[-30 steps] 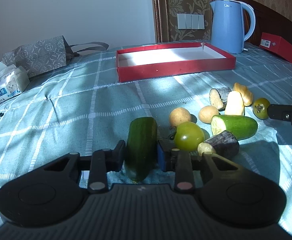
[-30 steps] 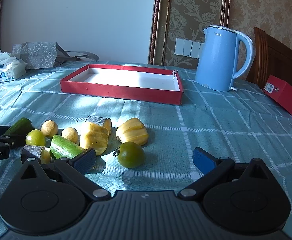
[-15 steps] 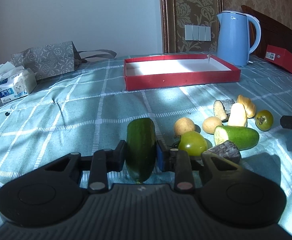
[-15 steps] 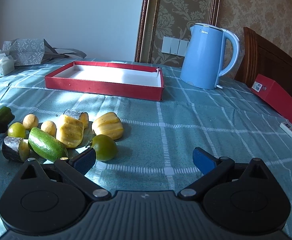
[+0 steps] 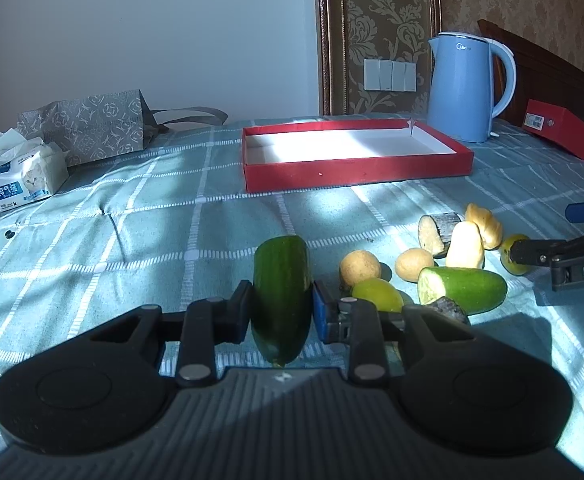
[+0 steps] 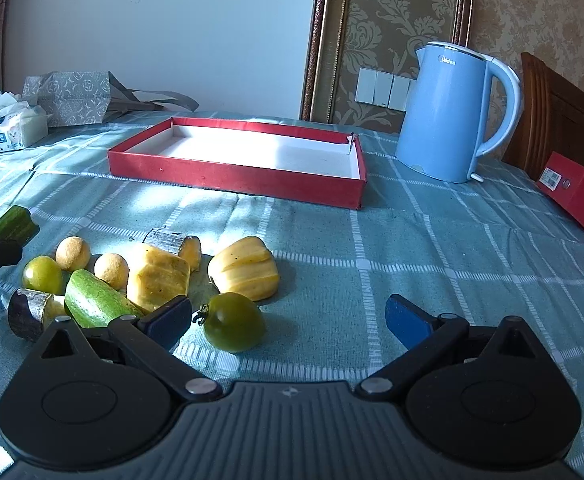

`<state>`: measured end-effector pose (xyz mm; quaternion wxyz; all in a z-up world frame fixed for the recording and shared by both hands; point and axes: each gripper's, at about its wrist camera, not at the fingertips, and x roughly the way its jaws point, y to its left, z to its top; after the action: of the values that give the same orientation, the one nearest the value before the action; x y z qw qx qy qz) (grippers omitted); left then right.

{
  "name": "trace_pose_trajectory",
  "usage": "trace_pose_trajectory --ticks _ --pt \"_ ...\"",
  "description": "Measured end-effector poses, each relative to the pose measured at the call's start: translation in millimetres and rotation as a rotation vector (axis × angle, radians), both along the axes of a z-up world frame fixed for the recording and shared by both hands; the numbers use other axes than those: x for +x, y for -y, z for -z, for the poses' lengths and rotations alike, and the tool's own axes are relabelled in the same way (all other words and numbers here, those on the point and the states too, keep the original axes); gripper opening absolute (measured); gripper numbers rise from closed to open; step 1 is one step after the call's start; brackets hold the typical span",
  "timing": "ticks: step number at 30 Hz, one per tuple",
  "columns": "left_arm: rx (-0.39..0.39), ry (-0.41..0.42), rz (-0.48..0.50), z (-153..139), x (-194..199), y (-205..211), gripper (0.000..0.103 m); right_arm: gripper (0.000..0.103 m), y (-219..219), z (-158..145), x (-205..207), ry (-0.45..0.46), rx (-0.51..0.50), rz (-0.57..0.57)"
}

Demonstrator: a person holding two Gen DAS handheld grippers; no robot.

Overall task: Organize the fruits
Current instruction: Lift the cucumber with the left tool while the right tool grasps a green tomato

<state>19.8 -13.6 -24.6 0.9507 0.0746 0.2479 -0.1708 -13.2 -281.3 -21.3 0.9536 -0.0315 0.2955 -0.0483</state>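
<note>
Meanwhile, the red tray [image 6: 236, 178] holds nothing; left gripper [image 5: 281, 312] clamps the cucumber [image 5: 281, 292], right gripper [image 6: 288, 320] gapes.

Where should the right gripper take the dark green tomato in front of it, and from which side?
Take the tomato across its round middle, coming from the near side, where the open right gripper already faces it. Its stem points left toward the left finger, so probably shift left to center it and clamp the smooth flanks. Cloth is bare to its right; the yellow chunk sits just behind.
</note>
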Motion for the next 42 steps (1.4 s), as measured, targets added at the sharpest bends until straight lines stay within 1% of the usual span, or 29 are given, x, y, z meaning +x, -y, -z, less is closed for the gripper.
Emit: trace_pose_trajectory --ticks 5,11,13,14,16,18,21,23,24,26,28,36,42 --pt "-0.005 -0.005 0.001 0.8 1.0 -1.8 0.028 0.103 -3.0 7.5 12.4 -0.019 0.009 -0.019" --pt "-0.012 -0.008 0.002 0.4 2.0 -4.6 0.028 0.102 -7.2 13.5 15.0 -0.026 0.005 -0.030" --pt "-0.015 -0.012 0.003 1.0 2.6 -5.6 0.028 0.095 -7.0 14.6 16.4 -0.027 0.016 -0.032" --pt "-0.016 -0.014 0.002 1.3 3.3 -6.1 0.028 0.089 -7.0 15.8 18.1 -0.033 0.019 -0.028" --pt "-0.018 -0.018 0.001 1.7 3.9 -7.0 0.028 0.085 -6.2 17.8 19.9 -0.040 0.037 -0.032" --pt "-0.020 -0.020 0.001 2.2 4.1 -7.4 0.028 0.083 -6.2 17.8 19.8 -0.039 0.042 -0.035" --pt "-0.020 -0.023 0.005 3.0 4.3 -7.4 0.028 0.076 -5.6 17.6 19.6 -0.039 0.060 -0.047" --pt "-0.019 -0.024 0.005 3.4 4.3 -7.1 0.028 0.063 -5.1 17.4 19.2 -0.037 0.088 -0.060" --pt "-0.019 -0.024 0.004 3.5 4.3 -7.3 0.028 0.058 -5.0 17.4 19.0 -0.033 0.102 -0.065" --pt "-0.022 -0.027 0.002 3.8 4.9 -8.4 0.028 0.043 -5.9 17.1 18.4 -0.029 0.120 -0.083" --pt "-0.024 -0.030 -0.003 4.4 5.6 -9.7 0.028 0.037 -8.0 16.6 17.7 -0.027 0.123 -0.094" --pt "-0.023 -0.032 -0.005 4.4 5.3 -12.1 0.028 0.036 -6.1 15.3 13.7 -0.012 0.139 -0.078" --pt "-0.020 -0.028 -0.004 0.1 7.6 -11.5 0.028 0.034 -3.5 11.0 5.6 0.028 0.107 -0.060"
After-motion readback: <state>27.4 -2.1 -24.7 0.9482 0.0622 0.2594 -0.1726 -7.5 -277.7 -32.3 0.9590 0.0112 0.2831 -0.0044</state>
